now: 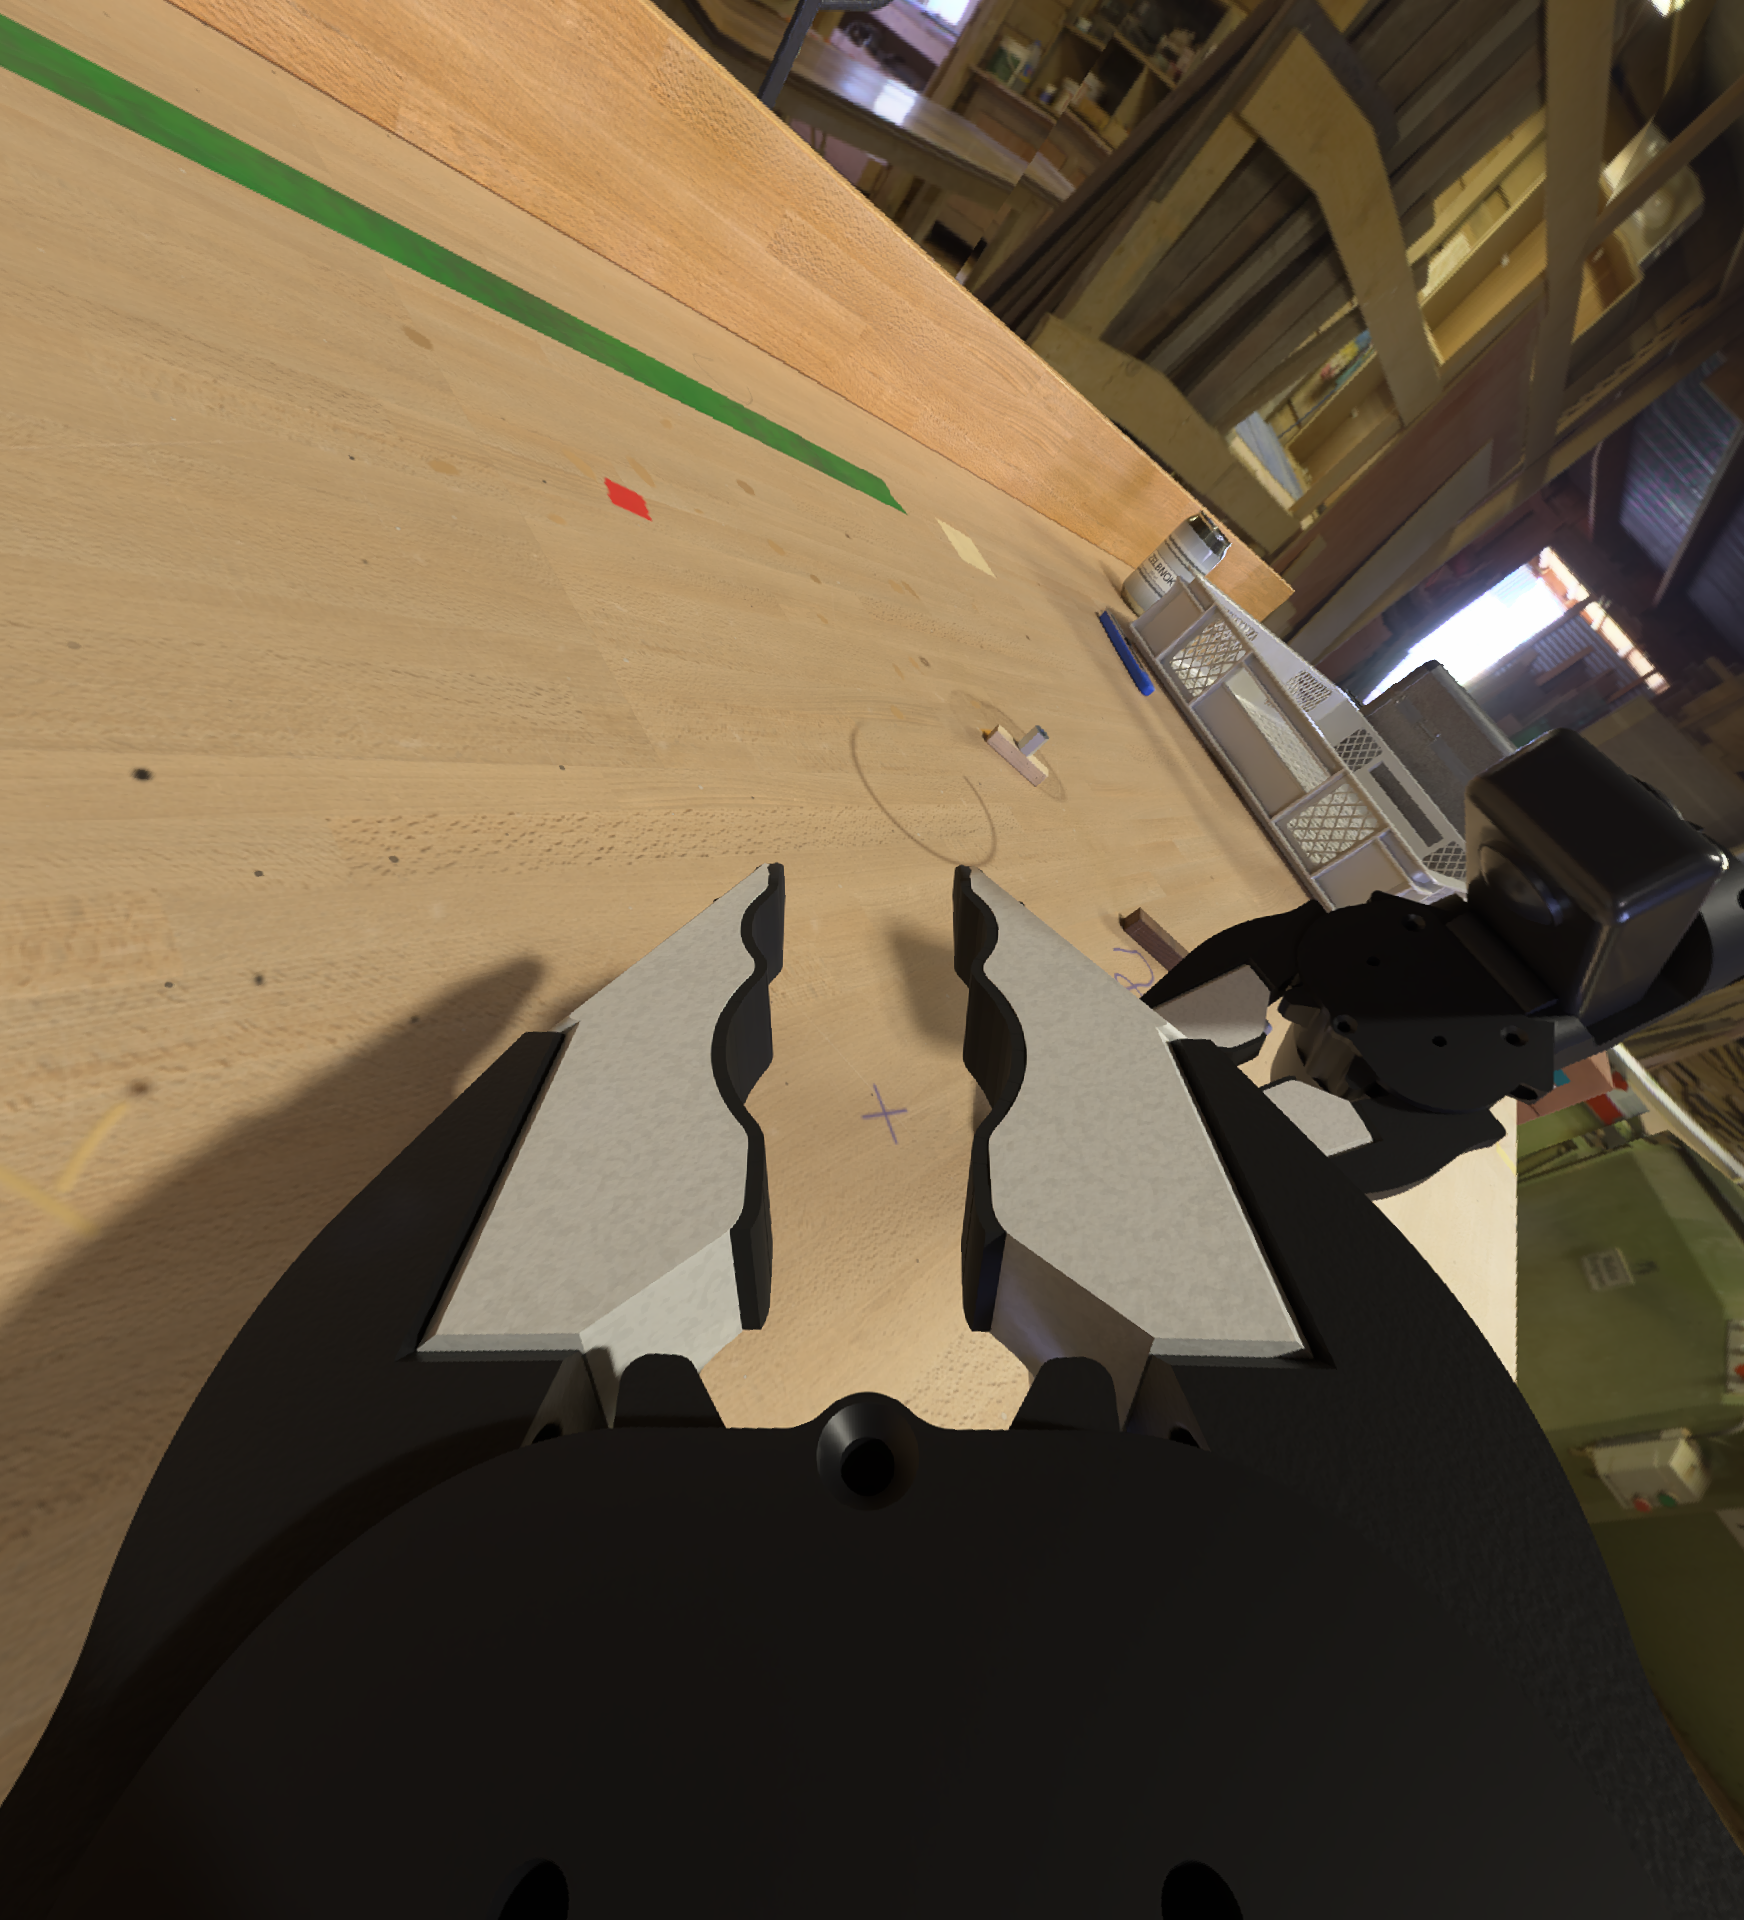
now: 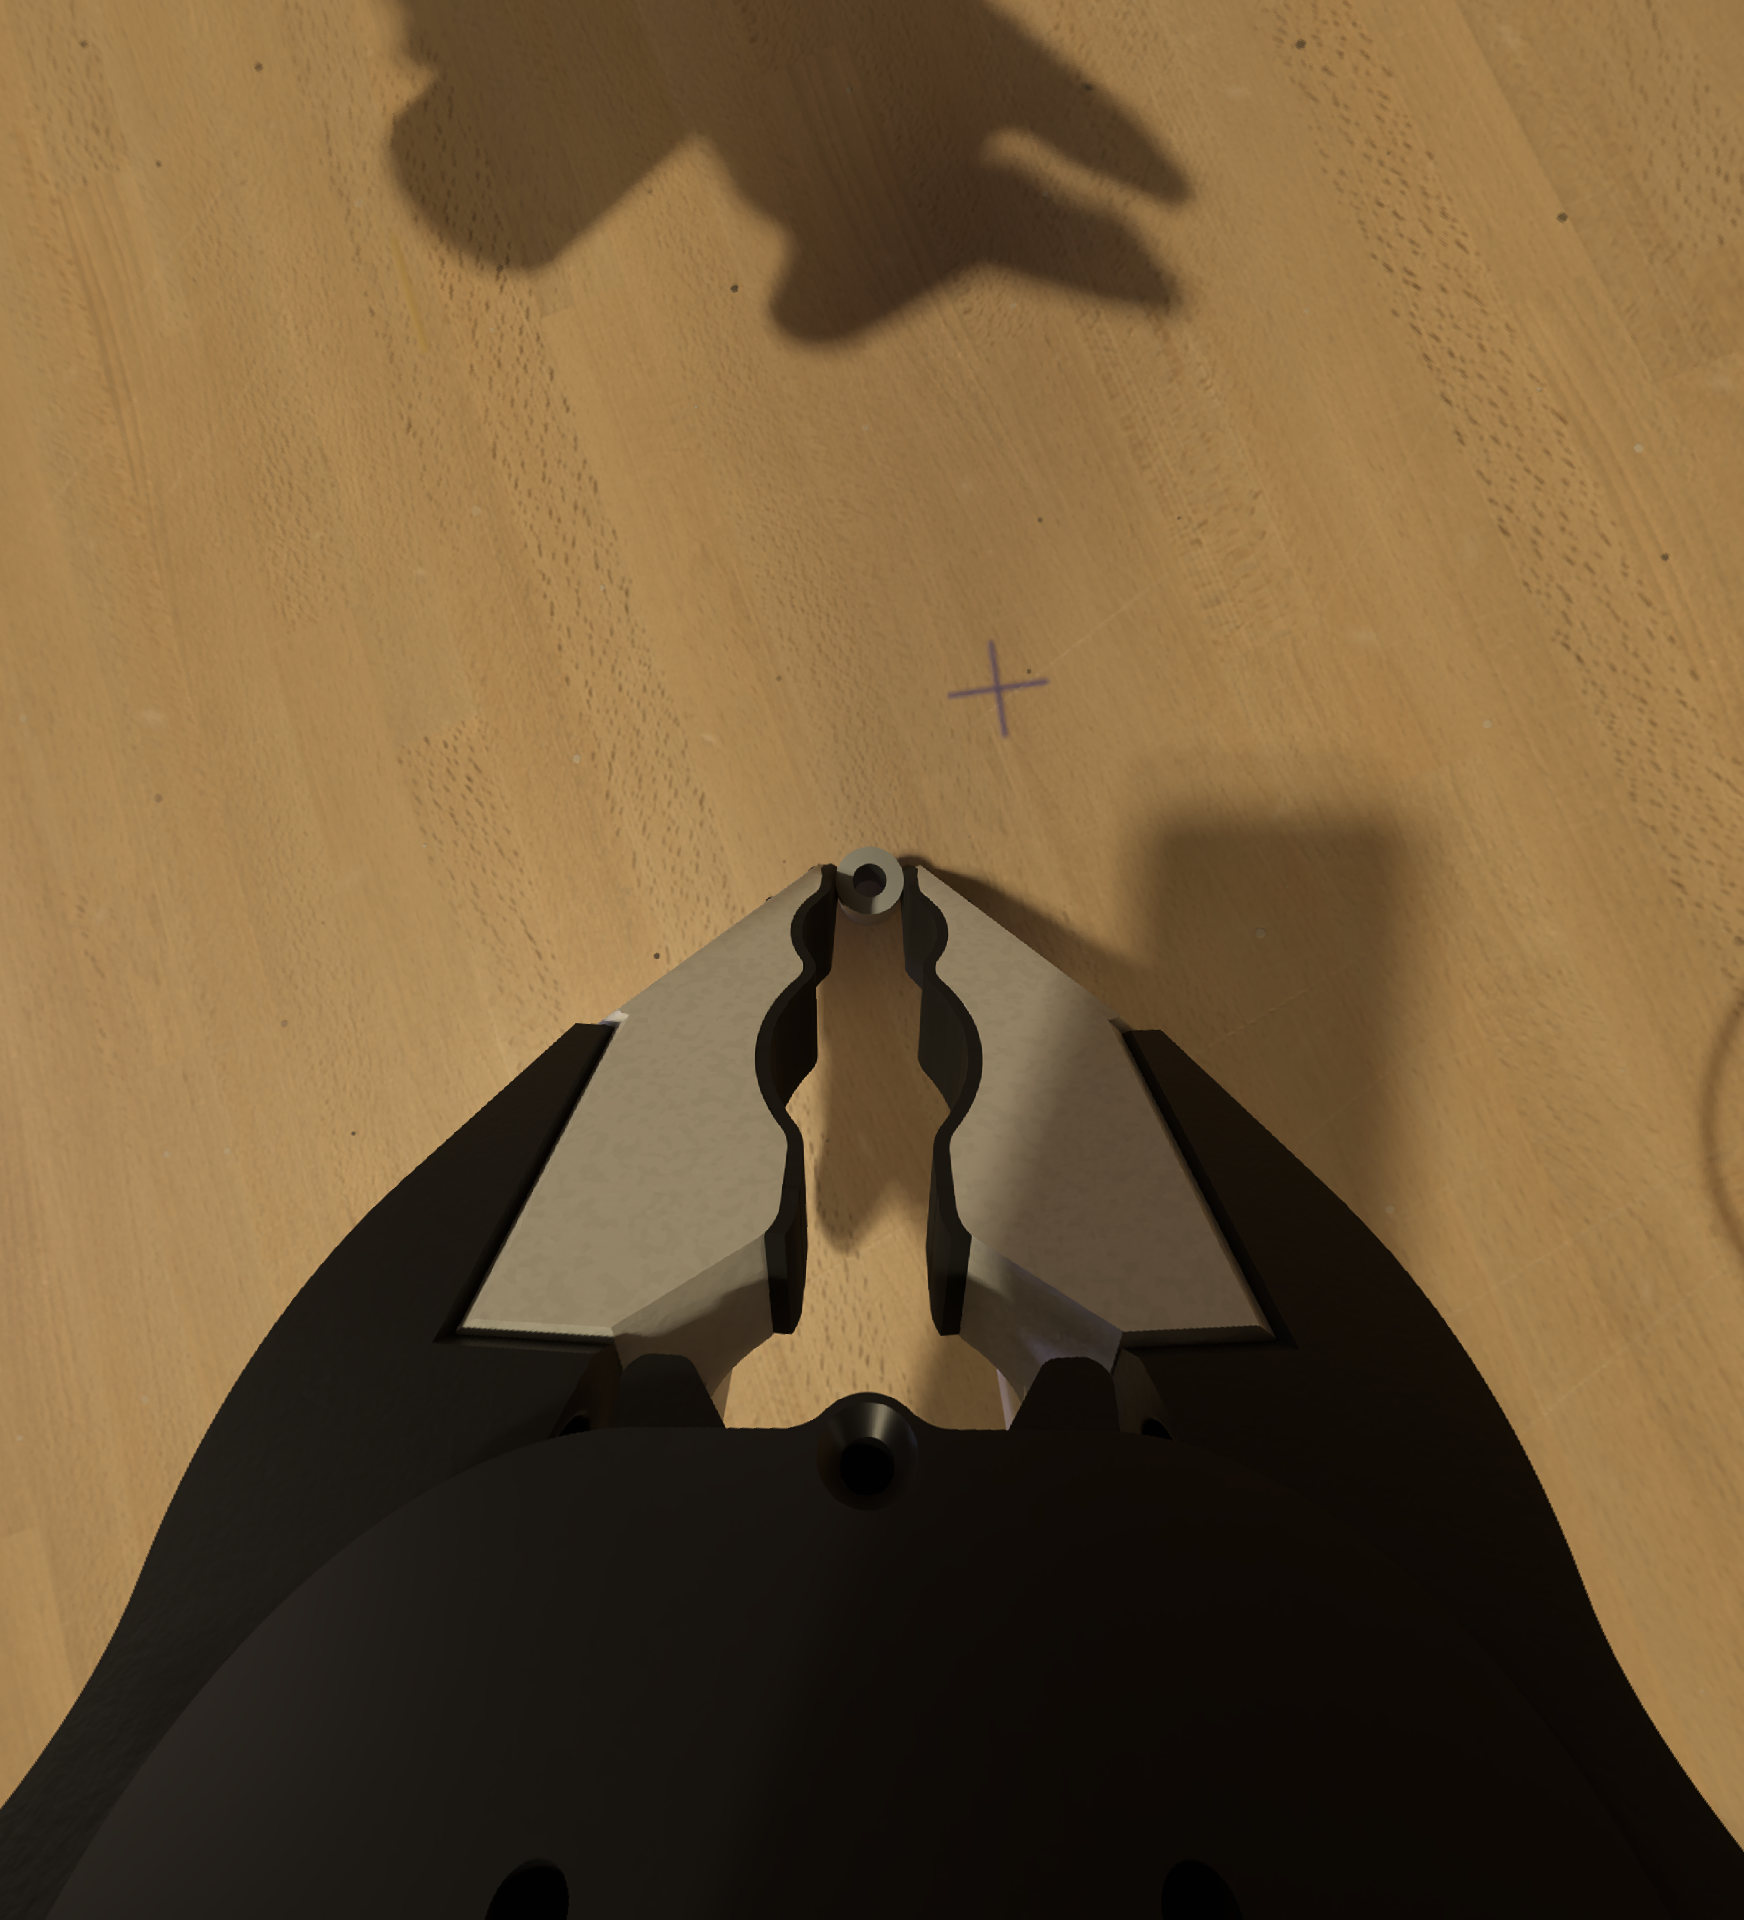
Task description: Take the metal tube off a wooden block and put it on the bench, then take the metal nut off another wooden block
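Observation:
My right gripper (image 2: pixel 870 902) points straight down at the bench (image 2: pixel 432 623) and is shut on the small metal tube (image 2: pixel 870 891), which shows end-on between its fingertips, close to the wood. In the left wrist view the right gripper (image 1: pixel 1223 1049) is at the right, beside a dark wooden block (image 1: pixel 1154 935). My left gripper (image 1: pixel 868 883) is open and empty above the bench (image 1: pixel 328 727). Farther ahead a light wooden block (image 1: pixel 1015 756) carries a small grey metal nut (image 1: pixel 1034 739).
White mesh crates (image 1: pixel 1263 717), a white can (image 1: pixel 1174 566) and a blue pen (image 1: pixel 1126 652) lie along the bench's right edge. A green tape stripe (image 1: pixel 432 260), a red mark (image 1: pixel 627 499) and a purple cross (image 2: pixel 998 686) mark the wood.

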Action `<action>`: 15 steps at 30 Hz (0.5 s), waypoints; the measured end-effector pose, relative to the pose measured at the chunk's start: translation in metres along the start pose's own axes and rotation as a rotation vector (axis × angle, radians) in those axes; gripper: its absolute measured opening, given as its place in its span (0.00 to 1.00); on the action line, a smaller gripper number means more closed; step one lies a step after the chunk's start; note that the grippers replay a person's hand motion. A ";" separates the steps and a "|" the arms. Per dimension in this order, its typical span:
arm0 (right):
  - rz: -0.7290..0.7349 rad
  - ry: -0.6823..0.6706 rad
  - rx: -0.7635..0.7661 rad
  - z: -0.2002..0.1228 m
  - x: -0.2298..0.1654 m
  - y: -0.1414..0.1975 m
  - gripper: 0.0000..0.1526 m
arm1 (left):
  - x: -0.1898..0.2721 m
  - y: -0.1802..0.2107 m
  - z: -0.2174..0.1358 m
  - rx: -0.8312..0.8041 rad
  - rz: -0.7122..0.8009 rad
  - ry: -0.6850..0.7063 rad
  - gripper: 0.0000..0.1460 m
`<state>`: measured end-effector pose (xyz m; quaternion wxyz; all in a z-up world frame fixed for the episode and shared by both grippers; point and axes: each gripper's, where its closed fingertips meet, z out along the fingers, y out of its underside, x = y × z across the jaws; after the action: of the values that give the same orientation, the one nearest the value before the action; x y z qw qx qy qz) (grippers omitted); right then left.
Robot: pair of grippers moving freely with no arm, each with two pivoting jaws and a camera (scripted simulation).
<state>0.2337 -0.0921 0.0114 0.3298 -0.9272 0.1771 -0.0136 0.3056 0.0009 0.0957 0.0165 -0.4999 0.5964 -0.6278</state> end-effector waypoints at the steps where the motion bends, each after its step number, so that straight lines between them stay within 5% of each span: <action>1: 0.010 -0.008 0.004 0.000 0.000 0.000 0.08 | 0.000 0.000 0.000 0.000 -0.003 0.003 0.22; 9: 0.062 0.003 0.076 -0.026 0.015 -0.003 0.13 | 0.002 0.000 0.000 -0.001 -0.017 0.017 0.22; 15: 0.194 0.350 0.058 -0.112 0.127 0.036 0.12 | 0.003 0.000 0.000 0.000 -0.022 0.024 0.22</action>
<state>0.3252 -0.2294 0.0653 0.3205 -0.8793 0.3197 -0.1481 0.3042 -0.0012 0.0969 0.0024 -0.4990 0.5910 -0.6338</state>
